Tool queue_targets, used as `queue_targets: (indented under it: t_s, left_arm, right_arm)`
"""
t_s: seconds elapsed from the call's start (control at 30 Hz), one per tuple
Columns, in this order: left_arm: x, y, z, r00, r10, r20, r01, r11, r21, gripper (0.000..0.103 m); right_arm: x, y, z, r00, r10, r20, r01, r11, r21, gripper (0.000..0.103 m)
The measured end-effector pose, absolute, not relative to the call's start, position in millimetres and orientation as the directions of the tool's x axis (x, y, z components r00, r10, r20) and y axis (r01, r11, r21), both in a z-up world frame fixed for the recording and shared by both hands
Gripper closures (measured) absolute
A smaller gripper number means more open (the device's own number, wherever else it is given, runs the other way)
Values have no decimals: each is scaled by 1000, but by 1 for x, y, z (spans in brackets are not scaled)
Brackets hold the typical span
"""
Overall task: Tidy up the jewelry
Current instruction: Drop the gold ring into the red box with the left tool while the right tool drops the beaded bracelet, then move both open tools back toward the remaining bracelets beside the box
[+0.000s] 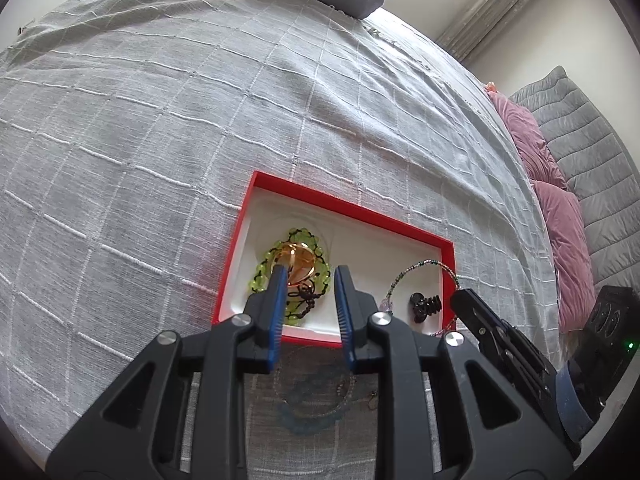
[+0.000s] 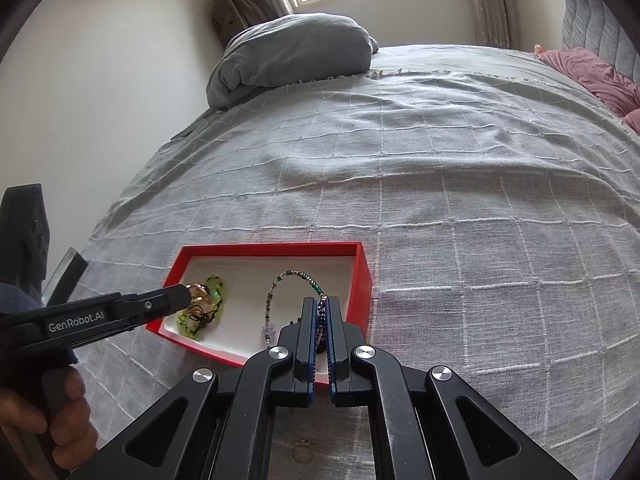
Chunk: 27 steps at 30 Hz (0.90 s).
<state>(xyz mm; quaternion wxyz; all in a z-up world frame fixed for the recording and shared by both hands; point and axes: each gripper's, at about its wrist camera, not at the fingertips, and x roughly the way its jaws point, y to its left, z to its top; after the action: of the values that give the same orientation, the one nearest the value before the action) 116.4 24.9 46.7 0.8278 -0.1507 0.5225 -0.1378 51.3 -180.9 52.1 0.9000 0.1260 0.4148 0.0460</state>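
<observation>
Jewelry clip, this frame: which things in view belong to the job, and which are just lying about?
Job: red box; green bead bracelet; gold ring; beaded necklace; black clip; left hand-held gripper; right hand-held gripper.
Lying about: grey pillow; pink cushions; bedspread.

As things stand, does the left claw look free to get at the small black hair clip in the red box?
Probably not right away. The left claw seems to hold an amber ring over the green bracelet, and the right claw, shut on the beaded strand, sits beside the clip.

Red box [image 1: 348,210] with white inside, green bead bracelet [image 1: 264,270], grey checked bedspread [image 1: 160,120].
</observation>
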Motion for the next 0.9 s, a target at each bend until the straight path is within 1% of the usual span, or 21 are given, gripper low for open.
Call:
queue_targets:
  t_s: [0.13,0.23,0.3,0.53,0.57,0.63,0.67,0.7,0.9]
  left_arm:
    - [114,25,47,413,-387,-824,69,916,-395,77]
    - [112,27,47,413,-393,-822,69,913,-402,77]
    - [109,30,49,417,-396,-818,69,911,-406,76]
    - [100,40,53,426,-402,-811,62,907,-417,75]
    - [97,42,53,423,-403,-811,63,906,-418,75]
    - [92,45,54,419,-410,-810,67,904,-423,75]
    - [88,45,54,418,-414,-809,72,903,-424,75]
    - [85,45,55,416,-417,-808,78,902,-425,75]
    - [67,39,54,396,-410,-822,133,911,-390,74]
  right_arm:
    - [53,-185,49,636,210,-742,29,955,295,98]
    - [51,-187,50,639,212,-740,32,953,301,96]
    - [50,-188,51,644,207,-737,37,953,299,86]
    - [43,-196,54,645,221,-732,64,938,341,85]
    - [40,-197,55,645,229,-729,65,934,351,84]
    - [32,-198,58,647,235,-725,59,933,355,74]
    - [27,-197,59,648,233,-725,55,935,350,63]
    - [23,-196,60,648,230,-726,50,938,343,58]
    - [7,-191,54,612,234,-756,27,949,315,58]
